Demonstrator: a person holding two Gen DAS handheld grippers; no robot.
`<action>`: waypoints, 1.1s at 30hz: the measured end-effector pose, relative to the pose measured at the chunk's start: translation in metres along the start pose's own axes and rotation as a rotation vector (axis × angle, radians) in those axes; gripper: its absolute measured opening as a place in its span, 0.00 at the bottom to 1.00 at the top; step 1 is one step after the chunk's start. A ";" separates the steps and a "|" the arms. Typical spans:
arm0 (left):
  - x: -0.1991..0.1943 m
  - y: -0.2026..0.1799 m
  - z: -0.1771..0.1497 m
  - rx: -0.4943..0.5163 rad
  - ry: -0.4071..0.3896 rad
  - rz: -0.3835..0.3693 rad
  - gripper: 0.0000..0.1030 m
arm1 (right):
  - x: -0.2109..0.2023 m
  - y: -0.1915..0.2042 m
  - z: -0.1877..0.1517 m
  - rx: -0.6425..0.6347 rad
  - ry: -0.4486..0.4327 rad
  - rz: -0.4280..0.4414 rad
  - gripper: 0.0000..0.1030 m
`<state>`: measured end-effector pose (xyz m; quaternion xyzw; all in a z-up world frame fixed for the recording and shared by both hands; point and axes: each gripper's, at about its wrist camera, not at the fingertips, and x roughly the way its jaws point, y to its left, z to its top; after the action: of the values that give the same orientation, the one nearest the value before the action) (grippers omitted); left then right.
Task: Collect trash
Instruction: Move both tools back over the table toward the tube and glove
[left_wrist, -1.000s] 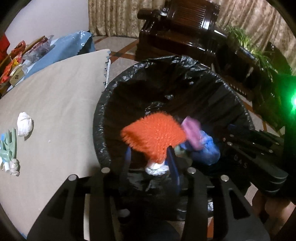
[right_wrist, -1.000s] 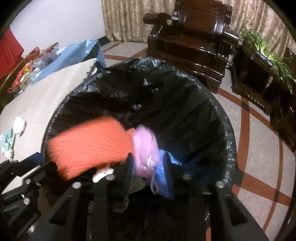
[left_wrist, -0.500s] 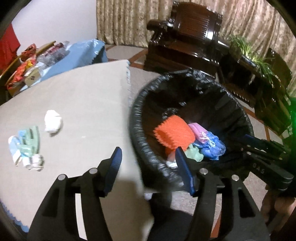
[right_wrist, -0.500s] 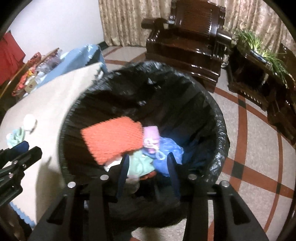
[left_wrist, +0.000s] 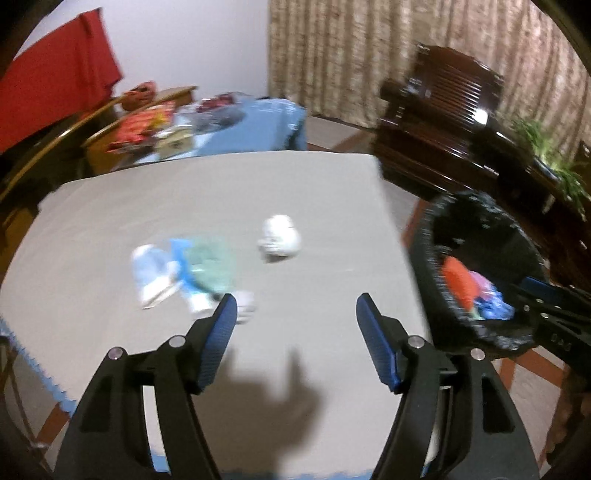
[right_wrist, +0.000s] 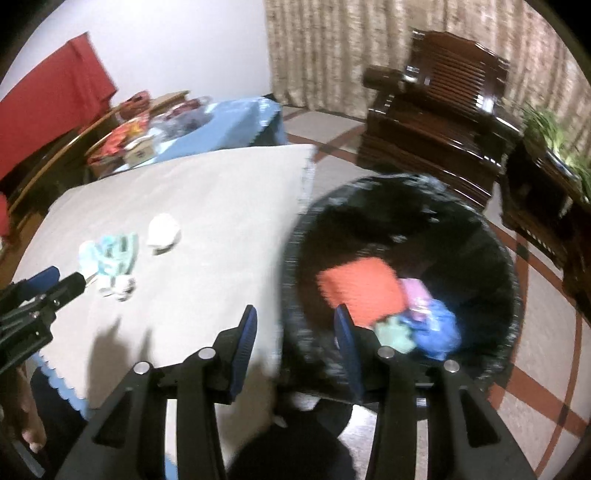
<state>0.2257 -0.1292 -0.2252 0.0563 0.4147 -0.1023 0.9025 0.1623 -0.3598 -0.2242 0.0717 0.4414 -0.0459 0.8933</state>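
Grey-clothed tabletop (left_wrist: 258, 192) beside a bin lined with a black bag (right_wrist: 491, 258), with a dark wooden armchair (right_wrist: 436, 122) and curtains behind. Trash left to collect lies on the tabletop: a white crumpled wad (left_wrist: 279, 239), and, near it on its left, a loose cluster of pale green, blue and white scraps (left_wrist: 188, 269); motion blur hides what each scrap is. Trash already in the bin: an orange textured piece (right_wrist: 360, 290), a pink piece (right_wrist: 417, 295), a blue piece (right_wrist: 437, 332) and a green piece (right_wrist: 395, 334), lying together at the bottom. Left hand-held gripper (left_wrist: 295, 317): over the tabletop, jaws opening, nothing between them, the cluster just beyond its left finger. Right hand-held gripper (right_wrist: 295, 325): at the bin's near rim, jaws parted and empty, straddling the line where tabletop edge meets bin.

Judged step: reach back to the tabletop for the next piece. To do it well, centre the left jaws over one piece, not the gap between wad and cluster; bring the fingertips down to the cloth before closing, since thin scraps slip out of a high pinch; avoid pinching the cloth itself; send the right hand-held gripper to the wad so that both carry at once.
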 end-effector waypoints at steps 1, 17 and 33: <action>-0.002 0.014 -0.002 -0.014 -0.004 0.018 0.64 | 0.001 0.010 0.000 -0.012 0.002 0.008 0.42; -0.007 0.127 -0.025 -0.101 -0.007 0.104 0.66 | 0.036 0.146 -0.001 -0.163 0.016 0.108 0.42; 0.055 0.166 -0.027 -0.098 0.019 0.093 0.66 | 0.112 0.211 0.012 -0.219 0.055 0.160 0.42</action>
<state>0.2790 0.0292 -0.2818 0.0322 0.4248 -0.0392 0.9039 0.2705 -0.1558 -0.2875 0.0100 0.4610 0.0757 0.8841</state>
